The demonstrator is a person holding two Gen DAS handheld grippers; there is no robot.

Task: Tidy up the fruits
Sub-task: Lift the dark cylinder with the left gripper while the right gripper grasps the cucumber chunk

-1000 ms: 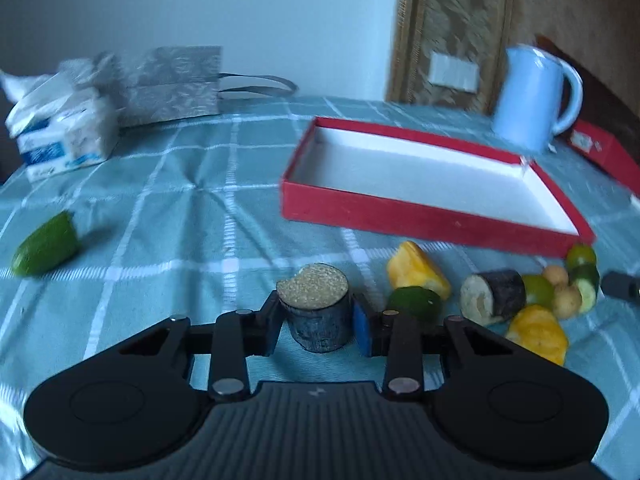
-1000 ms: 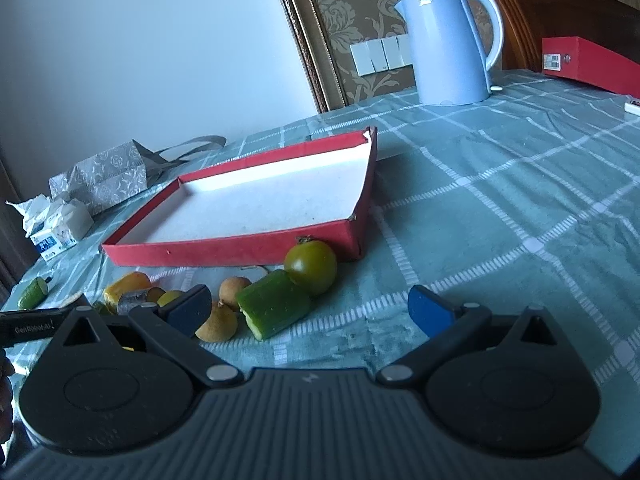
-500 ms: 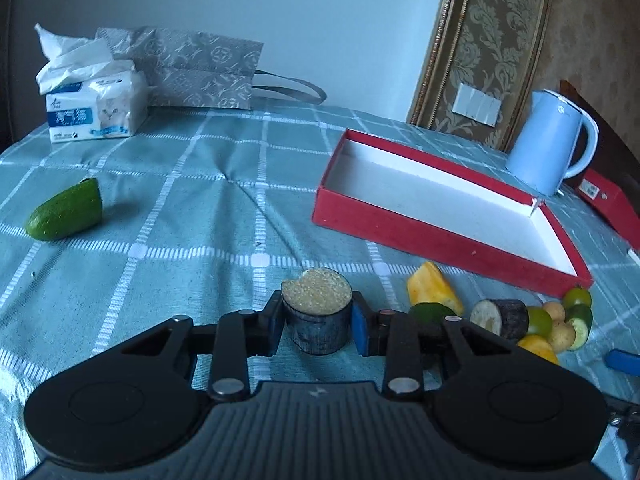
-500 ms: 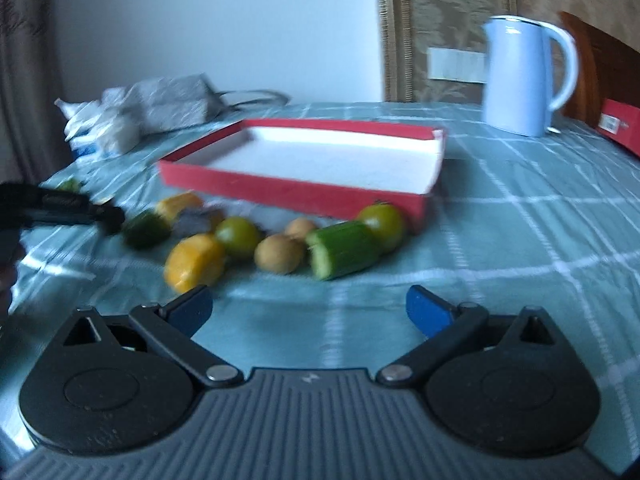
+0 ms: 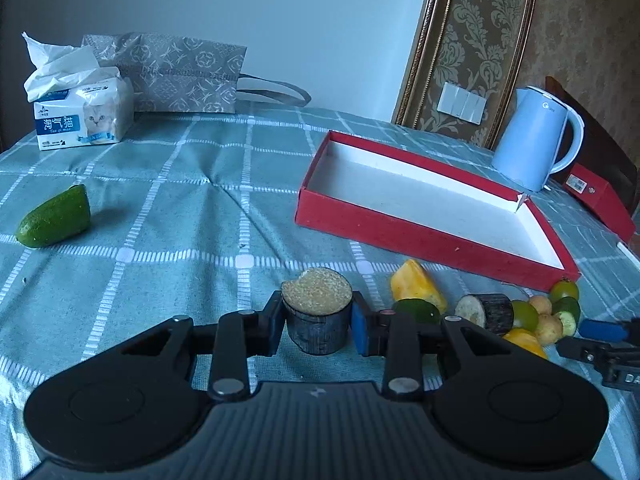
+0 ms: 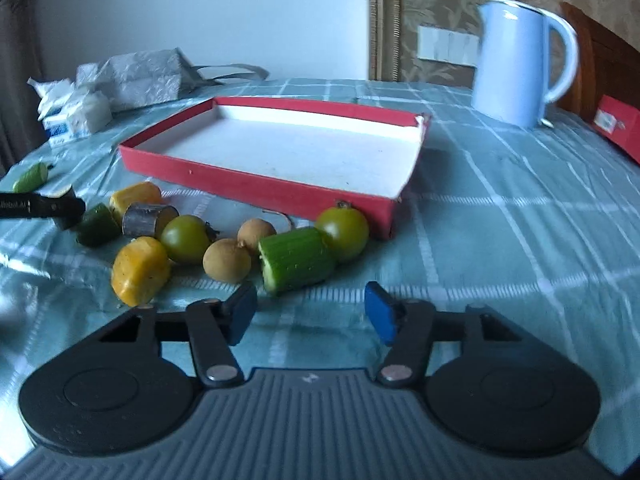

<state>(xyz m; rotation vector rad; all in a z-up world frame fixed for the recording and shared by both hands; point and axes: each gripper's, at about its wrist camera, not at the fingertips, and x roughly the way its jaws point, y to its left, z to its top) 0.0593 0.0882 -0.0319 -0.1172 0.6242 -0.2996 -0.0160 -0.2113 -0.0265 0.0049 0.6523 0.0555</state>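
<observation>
A teal checked tablecloth (image 5: 192, 208) covers the table, and a shallow red box (image 5: 400, 232) with a white floor sits on it, a pale blue kettle (image 5: 536, 140) behind it against patterned wallpaper. The left gripper (image 5: 318, 320) pinches a dark-skinned cut chunk (image 5: 317, 312) in front of the box, while a tissue pack (image 5: 80, 116) sits far behind. The right gripper (image 6: 308, 316) is closing on nothing, just short of a cucumber piece (image 6: 296, 260) in what looks like a mixed fruit cluster touching the box's near corner.
</observation>
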